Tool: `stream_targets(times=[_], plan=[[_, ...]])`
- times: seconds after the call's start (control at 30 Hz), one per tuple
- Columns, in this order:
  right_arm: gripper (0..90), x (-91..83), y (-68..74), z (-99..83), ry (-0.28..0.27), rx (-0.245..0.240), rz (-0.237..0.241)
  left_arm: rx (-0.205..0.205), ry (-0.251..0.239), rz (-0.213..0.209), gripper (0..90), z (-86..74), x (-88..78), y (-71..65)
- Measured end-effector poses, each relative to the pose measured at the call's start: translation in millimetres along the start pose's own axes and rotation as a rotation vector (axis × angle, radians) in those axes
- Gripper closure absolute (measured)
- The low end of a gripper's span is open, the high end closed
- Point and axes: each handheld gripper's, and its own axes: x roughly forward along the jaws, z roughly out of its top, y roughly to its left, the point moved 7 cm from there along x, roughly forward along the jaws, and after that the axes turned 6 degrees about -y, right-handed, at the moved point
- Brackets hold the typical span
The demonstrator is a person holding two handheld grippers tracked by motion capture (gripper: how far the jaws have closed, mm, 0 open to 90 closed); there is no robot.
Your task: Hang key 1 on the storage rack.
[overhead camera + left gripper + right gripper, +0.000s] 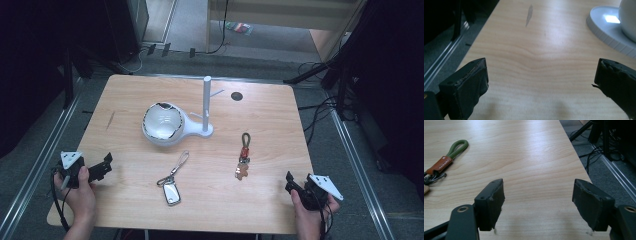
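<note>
Keychains lay on the surface (125, 100) between the two tools: a silver key fob (171, 192) on a thin strap, nearer the left tool (106, 164), and a keychain with a green loop (245, 138) and a brown leather tab, nearer the right tool (289, 181). Both lay flat, well apart from each other and from a white stand (206, 107) with an upright post and side pegs, joined to a bowl-shaped tray (161, 123) farther back. The left tool rested low at the near left corner with its jaws spread wide and nothing between them; the right tool sat at the near right corner, likewise spread and empty, with the green loop (457, 147) visible ahead and to the left in its own view. The work probably meant hanging a keychain on a peg, so the sound approach seemed to be reaching in low, pinching the loop or strap near its top so that the ring hung open, and lifting straight up before carrying it to the post. Gripping the fob's body risked a slip and a loop that would not slide over a peg.
</note>
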Motion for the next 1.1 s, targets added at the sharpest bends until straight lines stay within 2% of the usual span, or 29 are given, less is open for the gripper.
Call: stream_targets(times=[0.1, 0.17, 0.23, 0.33, 0.43, 0.53, 0.63, 0.67, 0.73, 0.8, 0.83, 0.9, 1.0, 1.03, 1.07, 1.1], plan=[[27.3, -0.1, -1.3, -0.9, 0.008, -0.019, -0.034, 0.011, -0.011, 0.009, 0.0, 0.3, -1.1, -1.3], [27.3, -1.2, -1.6, -1.2, 0.012, -0.006, -0.023, -0.005, -0.045, 0.01, 0.0, 1.6, -4.4, -0.2], [27.6, -1.1, -2.8, -1.1, 0.017, 0.009, -0.01, 0.001, -0.057, 0.002, 0.0, 1.7, -5.3, -1.3], [29.1, -0.2, -3.7, -0.4, 0.03, 0.034, 0.009, 0.0, -0.057, 0.016, 0.0, 1.7, -5.6, -1.2], [30.8, 0.1, -2.2, 0.2, 0.044, 0.04, 0.027, -0.006, -0.08, 0.105, 0.0, 2.9, -6.9, 4.1], [32.6, 0.2, 3.0, 3.2, 0.064, 0.046, 0.047, -0.015, -0.08, 0.097, 0.0, 3.2, -7.0, 5.5], [32.5, 0.5, 7.1, 5.3, 0.078, -0.003, 0.036, 0.01, -0.071, 0.09, 0.0, 3.0, -5.7, 3.2], [32.3, 1.0, 7.1, 5.2, 0.091, -0.028, 0.008, 0.023, -0.066, 0.09, 0.0, 2.8, -5.0, 1.5], [30.1, 1.9, 8.9, 6.1, 0.106, -0.045, -0.004, 0.044, -0.066, 0.081, 0.0, 2.7, -4.7, -1.2], [28.7, 3.2, 11.1, 8.0, 0.119, -0.056, -0.001, 0.096, -0.068, 0.069, 0.0, 2.1, -6.0, -5.6], [28.3, 3.7, 12.5, 9.4, 0.123, -0.058, -0.001, 0.096, -0.068, 0.069, 0.0, 2.1, -6.0, -5.6], [26.8, 5.3, 15.1, 12.1, 0.138, -0.063, -0.001, 0.123, -0.059, 0.063, 0.0, 1.0, -5.7, -9.1], [23.8, 7.8, 20.9, 15.0, 0.184, -0.071, 0.009, 0.121, -0.046, 0.062, 0.0, 0.7, -4.5, -9.0], [23.8, 7.8, 20.9, 15.0, 0.184, -0.071, 0.009, 0.122, -0.04, 0.059, 0.0, 0.4, -4.0, -9.6], [17.9, 11.3, 26.2, 13.5, 0.25, -0.103, 0.018, 0.125, -0.035, 0.054, 0.0, 0.0, -3.4, -10.5], [16.2, 12.4, 27.8, 12.9, 0.266, -0.117, 0.026, 0.126, -0.029, 0.052, 0.0, -0.3, -3.3, -11.0]])
